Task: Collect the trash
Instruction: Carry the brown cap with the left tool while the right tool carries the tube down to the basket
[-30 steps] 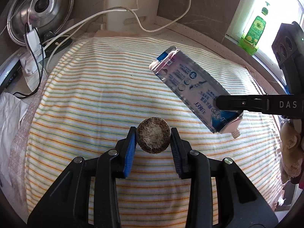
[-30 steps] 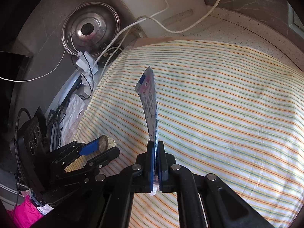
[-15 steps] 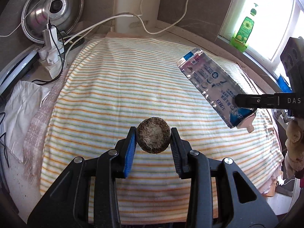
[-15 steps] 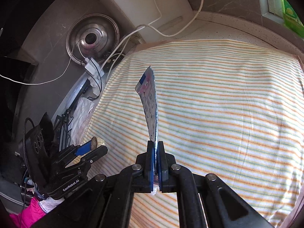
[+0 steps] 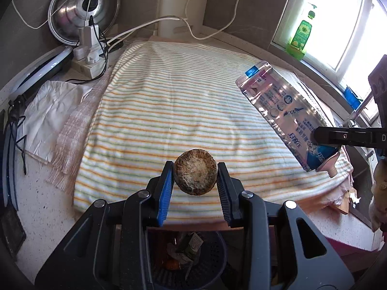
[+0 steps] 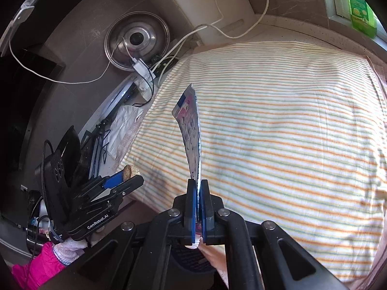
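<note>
A speckled stone counter (image 5: 48,217) runs beneath a bright window (image 5: 338,24) and carries a cloth with orange and green stripes (image 5: 169,111). Behind the cloth, a round steel pot lid (image 5: 83,7) leans on the grey tiled wall, with white chargers and cables (image 5: 90,41) beside it. A green plastic soap bottle (image 5: 300,36) stands on the sill.

The left gripper (image 5: 195,176) is clenched on a round brown fibrous puck (image 5: 195,175), pads pressing both sides. The right gripper (image 6: 198,203) is clamped flat on the lower end of a silvery foil pouch with blue print (image 6: 191,130), which stands up from the jaws.

Compared with the earlier frames, both grippers have drawn back toward the near counter edge. A dark perforated plastic basket (image 5: 212,261) holding scraps now shows below the left gripper, off the counter. Both grips are unchanged.
</note>
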`<act>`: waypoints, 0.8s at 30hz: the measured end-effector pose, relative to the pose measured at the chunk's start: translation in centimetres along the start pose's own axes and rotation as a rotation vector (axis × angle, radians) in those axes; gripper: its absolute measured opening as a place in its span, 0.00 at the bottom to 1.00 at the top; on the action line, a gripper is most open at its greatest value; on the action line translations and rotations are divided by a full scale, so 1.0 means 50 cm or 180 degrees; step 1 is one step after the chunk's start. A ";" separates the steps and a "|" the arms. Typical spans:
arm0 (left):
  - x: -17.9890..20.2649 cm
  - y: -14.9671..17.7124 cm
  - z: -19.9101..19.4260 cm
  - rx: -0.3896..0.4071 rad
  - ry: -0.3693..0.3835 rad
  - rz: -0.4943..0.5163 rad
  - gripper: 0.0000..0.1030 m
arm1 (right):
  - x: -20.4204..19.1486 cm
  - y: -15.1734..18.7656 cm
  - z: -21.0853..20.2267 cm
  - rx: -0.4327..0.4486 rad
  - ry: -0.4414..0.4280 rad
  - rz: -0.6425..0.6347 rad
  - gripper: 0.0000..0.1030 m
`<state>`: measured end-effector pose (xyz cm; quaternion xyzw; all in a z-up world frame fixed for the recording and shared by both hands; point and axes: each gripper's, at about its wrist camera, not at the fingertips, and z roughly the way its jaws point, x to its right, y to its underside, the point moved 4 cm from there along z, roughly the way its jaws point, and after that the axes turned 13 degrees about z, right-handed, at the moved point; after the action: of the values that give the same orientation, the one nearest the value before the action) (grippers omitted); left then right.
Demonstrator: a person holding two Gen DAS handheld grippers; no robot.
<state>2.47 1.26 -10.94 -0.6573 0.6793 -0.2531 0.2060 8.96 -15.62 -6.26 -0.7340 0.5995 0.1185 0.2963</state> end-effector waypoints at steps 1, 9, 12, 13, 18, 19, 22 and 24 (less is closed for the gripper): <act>-0.003 0.009 -0.007 0.0002 0.0004 -0.0009 0.34 | -0.005 0.011 -0.002 -0.0005 -0.0002 0.0001 0.01; -0.014 0.081 -0.044 -0.0017 0.0022 -0.0044 0.34 | -0.040 0.101 -0.007 -0.0060 -0.0011 -0.0008 0.01; -0.016 0.109 -0.056 -0.0034 0.0028 -0.0070 0.34 | -0.056 0.132 -0.004 -0.0092 -0.0010 -0.0029 0.01; -0.016 0.120 -0.059 -0.0043 0.0029 -0.0074 0.34 | -0.061 0.144 -0.003 -0.0105 -0.0008 -0.0039 0.01; -0.016 0.168 -0.073 -0.0090 0.0045 -0.0129 0.34 | -0.076 0.199 0.008 -0.0195 -0.0005 -0.0053 0.01; -0.014 0.178 -0.075 -0.0100 0.0049 -0.0142 0.34 | -0.077 0.210 0.011 -0.0218 -0.0003 -0.0057 0.01; -0.015 0.206 -0.078 -0.0148 0.0057 -0.0173 0.34 | -0.078 0.241 0.020 -0.0290 0.0009 -0.0065 0.01; -0.015 0.224 -0.078 -0.0184 0.0071 -0.0200 0.34 | -0.078 0.262 0.026 -0.0337 0.0023 -0.0076 0.01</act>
<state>-8.75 2.37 -14.79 -0.6811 0.6676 -0.2470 0.1713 -4.25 -13.08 -9.07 -0.7562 0.5846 0.1439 0.2563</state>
